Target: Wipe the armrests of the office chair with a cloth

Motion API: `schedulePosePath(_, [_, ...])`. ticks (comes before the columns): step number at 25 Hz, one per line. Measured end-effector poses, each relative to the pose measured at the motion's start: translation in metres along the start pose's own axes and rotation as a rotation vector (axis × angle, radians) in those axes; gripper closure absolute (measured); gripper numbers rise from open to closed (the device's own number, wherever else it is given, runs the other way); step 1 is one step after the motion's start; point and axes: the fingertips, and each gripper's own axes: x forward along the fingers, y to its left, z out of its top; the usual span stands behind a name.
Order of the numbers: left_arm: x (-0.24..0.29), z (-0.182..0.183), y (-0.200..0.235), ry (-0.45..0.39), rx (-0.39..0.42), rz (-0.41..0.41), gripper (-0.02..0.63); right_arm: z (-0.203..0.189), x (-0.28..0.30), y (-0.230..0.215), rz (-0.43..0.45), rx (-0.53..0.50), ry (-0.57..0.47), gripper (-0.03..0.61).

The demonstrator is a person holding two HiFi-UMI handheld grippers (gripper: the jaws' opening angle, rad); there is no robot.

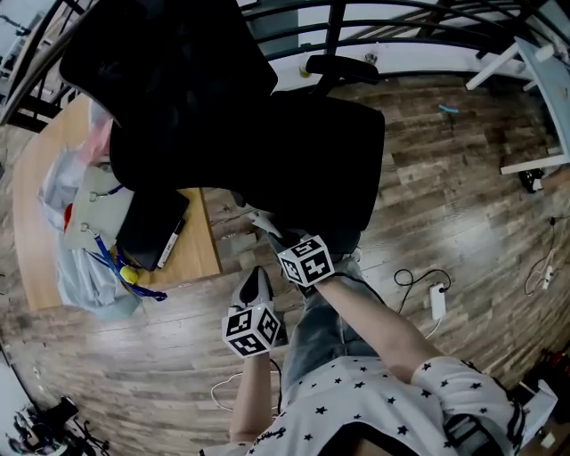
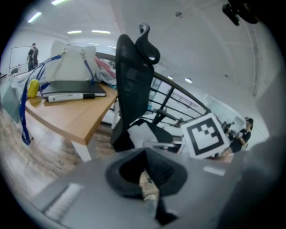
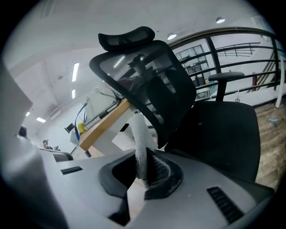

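Observation:
The black office chair stands ahead of me, its mesh back at the left and its seat at the right. The far armrest sticks up beyond the seat and also shows as the armrest in the right gripper view. My right gripper reaches toward the seat's near edge, shut on a white cloth that stands up from its jaws. The cloth shows just past the fingertips. My left gripper hangs lower and nearer me, shut with nothing in it, jaws meeting.
A wooden desk at the left carries plastic bags, a black notebook, a pen and a blue lanyard. A black railing runs behind the chair. A power strip with cable lies on the wooden floor at the right.

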Motion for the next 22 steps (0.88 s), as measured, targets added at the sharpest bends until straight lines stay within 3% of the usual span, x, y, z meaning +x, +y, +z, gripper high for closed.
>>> schedulePosePath(15, [0.006,-0.011,0.003,0.033,-0.003,-0.008,0.606,-0.029,0.012,-0.052,-0.187,0.044,0.080,0.554])
schedulePosePath(22, [0.005,-0.012,0.005,0.036,-0.001,-0.011,0.606,-0.033,0.011,-0.056,-0.222,0.033,0.101,0.553])
